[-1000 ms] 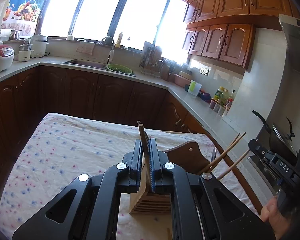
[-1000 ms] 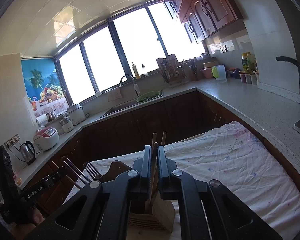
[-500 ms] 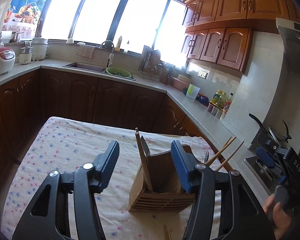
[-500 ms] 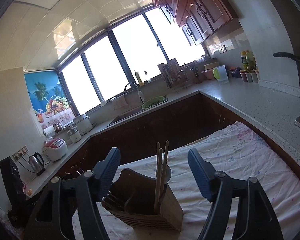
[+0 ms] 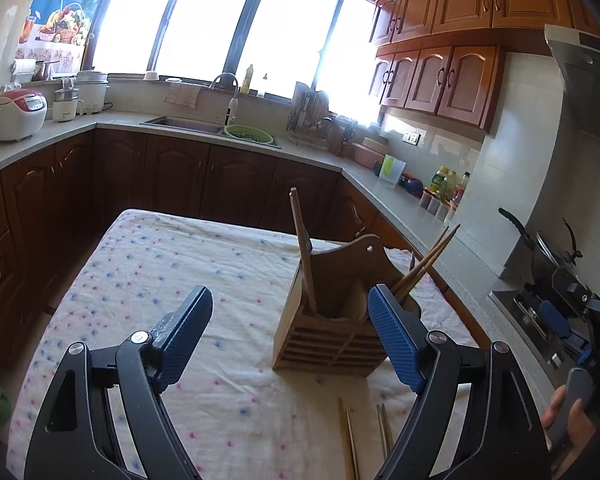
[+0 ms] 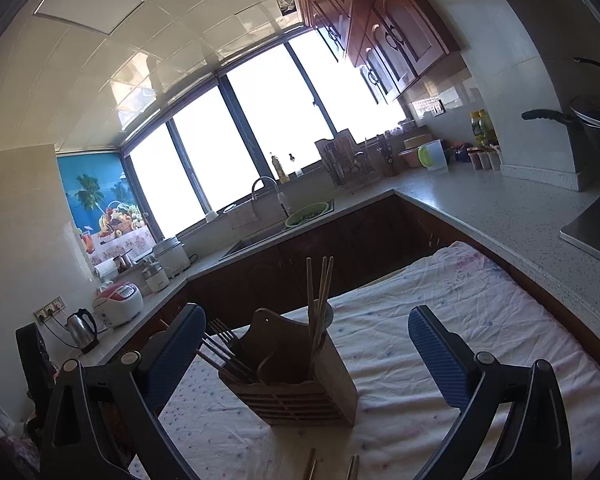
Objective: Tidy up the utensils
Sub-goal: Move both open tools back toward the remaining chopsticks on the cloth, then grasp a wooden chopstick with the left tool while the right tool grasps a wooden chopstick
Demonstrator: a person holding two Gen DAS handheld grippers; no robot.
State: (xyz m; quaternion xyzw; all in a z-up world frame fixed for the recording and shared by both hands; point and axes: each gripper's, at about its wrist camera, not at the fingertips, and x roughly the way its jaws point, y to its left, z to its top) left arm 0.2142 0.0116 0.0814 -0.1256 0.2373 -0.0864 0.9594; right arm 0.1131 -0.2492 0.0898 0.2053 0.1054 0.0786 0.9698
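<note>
Two claws, left claw [image 5: 290, 338] and right claw [image 6: 305, 354], are spreading wide and empty before the wooden holder [image 5: 331, 320] on the clothed worktop [image 5: 160, 280]. Its leaning chopsticks [image 5: 425, 258] could snag and tip it.

Cloth-covered table [image 5: 148, 280] — wooden utensil holder [image 5: 331, 336] upright on it, loose chopsticks [image 5: 349, 440] just beside.
</note>
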